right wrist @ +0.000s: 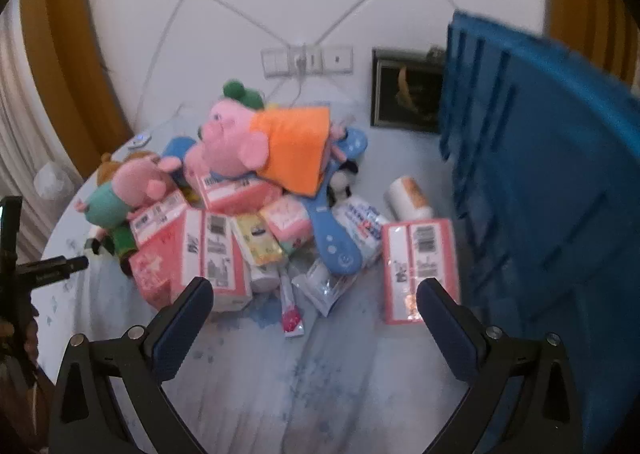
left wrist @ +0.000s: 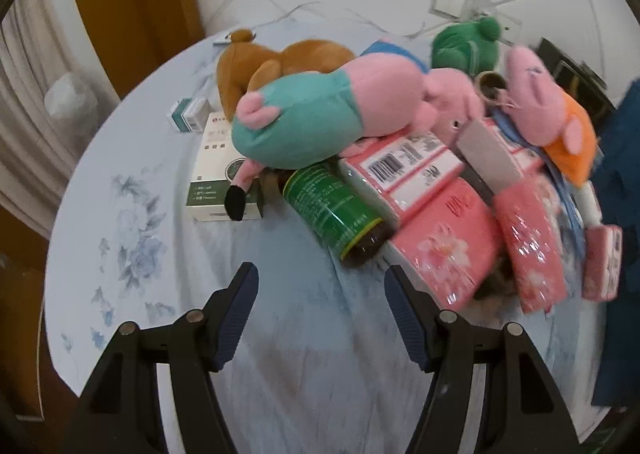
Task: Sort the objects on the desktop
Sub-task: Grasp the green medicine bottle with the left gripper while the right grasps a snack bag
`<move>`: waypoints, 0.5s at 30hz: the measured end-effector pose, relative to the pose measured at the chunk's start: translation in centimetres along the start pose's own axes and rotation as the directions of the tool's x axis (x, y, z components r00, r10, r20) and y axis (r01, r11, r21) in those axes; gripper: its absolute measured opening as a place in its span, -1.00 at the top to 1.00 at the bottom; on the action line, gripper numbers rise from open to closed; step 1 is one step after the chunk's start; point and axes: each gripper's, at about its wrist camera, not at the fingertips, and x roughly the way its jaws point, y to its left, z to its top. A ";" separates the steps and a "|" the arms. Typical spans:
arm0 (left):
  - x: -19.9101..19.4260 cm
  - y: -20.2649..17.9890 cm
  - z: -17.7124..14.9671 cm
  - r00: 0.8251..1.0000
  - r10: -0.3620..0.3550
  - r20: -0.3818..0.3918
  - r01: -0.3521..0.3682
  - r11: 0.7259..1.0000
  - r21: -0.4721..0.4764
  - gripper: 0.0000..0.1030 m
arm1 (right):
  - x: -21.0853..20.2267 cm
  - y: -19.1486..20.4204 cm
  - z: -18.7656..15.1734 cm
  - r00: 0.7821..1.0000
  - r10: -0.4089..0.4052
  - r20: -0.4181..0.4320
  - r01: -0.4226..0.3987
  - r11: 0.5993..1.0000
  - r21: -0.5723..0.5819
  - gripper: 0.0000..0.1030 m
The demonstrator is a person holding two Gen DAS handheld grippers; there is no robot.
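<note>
- Left gripper [left wrist: 322, 286] spread wide, holding nothing, over bare floral tablecloth [left wrist: 132, 214] at lower centre; table edge curves down frame left.
- Pile of toys and pink tissue packs [left wrist: 444, 242] mid-frame; green jar [left wrist: 336, 210] nearest.
- Right gripper [right wrist: 316, 296] released, empty.
- Only right view shows blue crate [right wrist: 540, 174], frame right, cut off.
- Both blurred.

Bare cloth [right wrist: 312, 382] lies before the heap; blue crate [right wrist: 552, 182] walls the right.

Plush pigs [left wrist: 352, 102] lie atop pink tissue packs [left wrist: 444, 242] (heaped together).
</note>
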 end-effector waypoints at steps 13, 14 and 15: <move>10.2 -0.9 5.5 0.990 0.052 -0.131 -0.063 0.994 -0.085 -0.26 | 10.5 -1.3 1.8 0.982 -0.002 -0.188 0.005 1.000 0.015 -1.00; 10.6 -0.9 5.4 0.989 0.055 -0.138 -0.067 0.994 -0.088 -0.27 | 11.1 -1.1 1.9 0.981 0.010 -0.196 -0.008 1.000 0.009 -1.00; 11.2 -0.8 5.4 0.986 0.079 -0.146 -0.092 0.992 -0.086 -0.27 | 12.0 -0.5 2.1 0.978 0.034 -0.206 -0.035 0.999 -0.001 -1.00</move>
